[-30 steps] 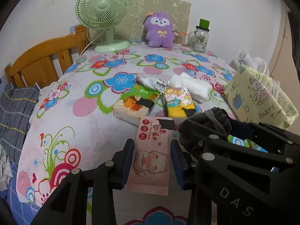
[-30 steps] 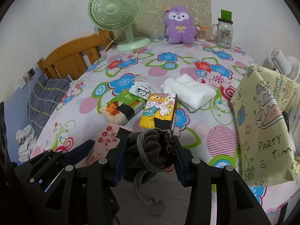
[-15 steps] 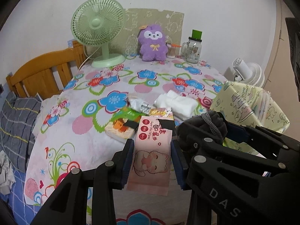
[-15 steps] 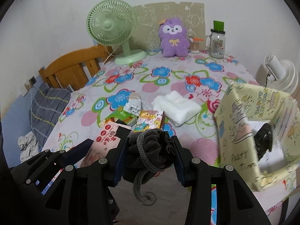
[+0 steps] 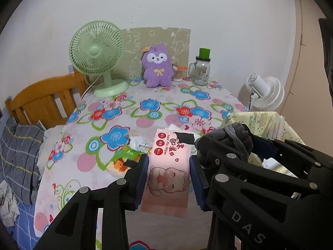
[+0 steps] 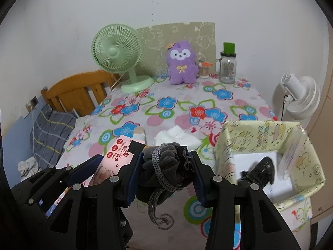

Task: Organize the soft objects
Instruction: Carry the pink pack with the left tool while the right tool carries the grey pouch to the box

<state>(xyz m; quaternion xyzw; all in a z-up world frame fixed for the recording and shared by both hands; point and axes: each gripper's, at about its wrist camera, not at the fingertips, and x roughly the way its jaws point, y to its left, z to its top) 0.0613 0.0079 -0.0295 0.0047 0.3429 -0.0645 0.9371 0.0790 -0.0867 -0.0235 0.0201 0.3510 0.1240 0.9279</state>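
Two soft items held clear above the flowered tablecloth (image 6: 233,104), one per gripper. Pink wet-wipes pack (image 5: 168,170), printed with a cartoon cat, clamped flat between the blue pads of the left gripper (image 5: 169,179), lower centre of the left wrist view; same pack seen at lower left of the right wrist view (image 6: 116,158). Dark grey drawstring pouch (image 6: 166,173), cord dangling below, pinched by the right gripper (image 6: 167,177) at lower centre of the right wrist view; pouch also visible right of centre in the left wrist view (image 5: 229,139).

Pale yellow patterned storage box (image 6: 229,143) open at lower right of the right wrist view, a black item (image 6: 262,168) lying inside on the white floor; identity of that item not determinable. Same box partly hidden behind the right gripper in the left wrist view (image 5: 262,120).

Remaining on the cloth, mid-frame: folded white cloth (image 6: 179,137), small white packet (image 5: 139,143), green-and-orange tissue pack (image 5: 124,158).

Along the far edge, upper frame: green desk fan (image 6: 116,54), purple plush toy (image 6: 182,62), glass mug jar with green lid (image 6: 228,66). White fan (image 6: 299,98) off the table at right. Wooden bed frame (image 6: 77,91) and grey checked pillow (image 6: 50,131) at left.
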